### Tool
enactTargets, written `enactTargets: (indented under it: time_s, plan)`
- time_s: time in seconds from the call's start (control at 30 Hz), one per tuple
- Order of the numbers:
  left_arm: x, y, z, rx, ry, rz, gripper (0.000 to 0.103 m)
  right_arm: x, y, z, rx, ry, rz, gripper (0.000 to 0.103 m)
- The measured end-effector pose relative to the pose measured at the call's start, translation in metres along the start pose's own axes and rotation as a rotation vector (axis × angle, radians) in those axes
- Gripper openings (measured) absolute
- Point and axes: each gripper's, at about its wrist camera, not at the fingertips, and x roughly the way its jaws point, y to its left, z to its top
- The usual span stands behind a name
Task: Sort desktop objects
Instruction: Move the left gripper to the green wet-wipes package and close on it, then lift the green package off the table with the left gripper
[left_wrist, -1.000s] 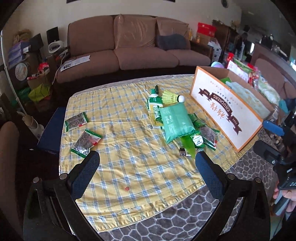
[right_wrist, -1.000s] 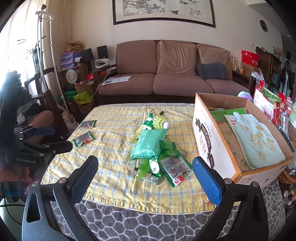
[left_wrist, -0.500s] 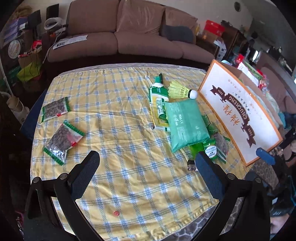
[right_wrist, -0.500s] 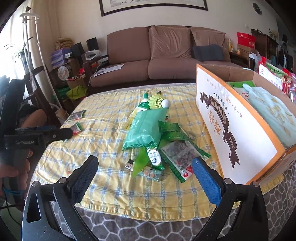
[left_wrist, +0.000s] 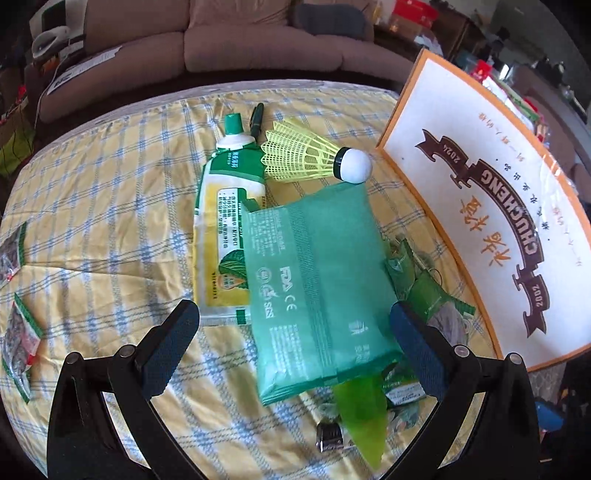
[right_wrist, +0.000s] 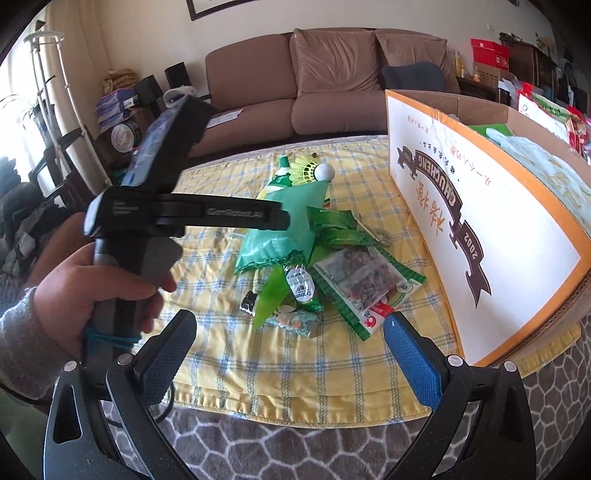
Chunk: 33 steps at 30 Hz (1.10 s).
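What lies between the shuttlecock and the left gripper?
In the left wrist view, the green pouch fills the stretch from the shuttlecock to the open left gripper.

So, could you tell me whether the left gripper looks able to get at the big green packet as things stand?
Probably yes. The left gripper is open, its jaws standing either side of the green packet, which lies on top of the pile with nothing over it; only the shuttlecock sits at its far end.

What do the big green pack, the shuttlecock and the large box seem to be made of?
Green pack: likely thin plastic film, matte; it creases, with a crimped end seam.
Shuttlecock: yellow plastic mesh skirt; smooth white cap, material unclear.
Box: corrugated cardboard with a printed white face; the fluted edge shows at its lower corner.
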Motion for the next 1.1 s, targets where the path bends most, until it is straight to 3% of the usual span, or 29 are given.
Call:
enactTargets:
  time_s: [0.17, 0.37, 0.4, 0.63, 0.9, 1.1]
  plan:
    - [0.023, -0.008, 0.005, -0.016, 0.026, -0.011, 0.101, 0.004, 0.001, -0.001, -0.013, 0.023, 0.010, 0.103]
    - [0.015, -0.003, 0.005, -0.040, -0.004, -0.060, 0.064, 0.004, -0.002, -0.001, 0.008, 0.029, 0.024, 0.103]
    - [0.012, 0.002, 0.005, -0.054, -0.005, -0.078, 0.062, 0.004, -0.003, -0.001, 0.010, 0.028, 0.026, 0.103]
    - [-0.011, 0.022, -0.013, -0.045, 0.010, -0.085, 0.061, 0.001, -0.011, 0.001, 0.064, 0.013, 0.059, 0.103]
    - [-0.070, 0.059, -0.074, -0.016, 0.006, -0.113, 0.061, -0.002, -0.024, 0.004, 0.223, -0.011, 0.223, 0.103]
    - [-0.117, 0.085, -0.111, -0.092, -0.020, -0.226, 0.061, 0.003, -0.012, 0.003, 0.286, 0.004, 0.362, 0.101]
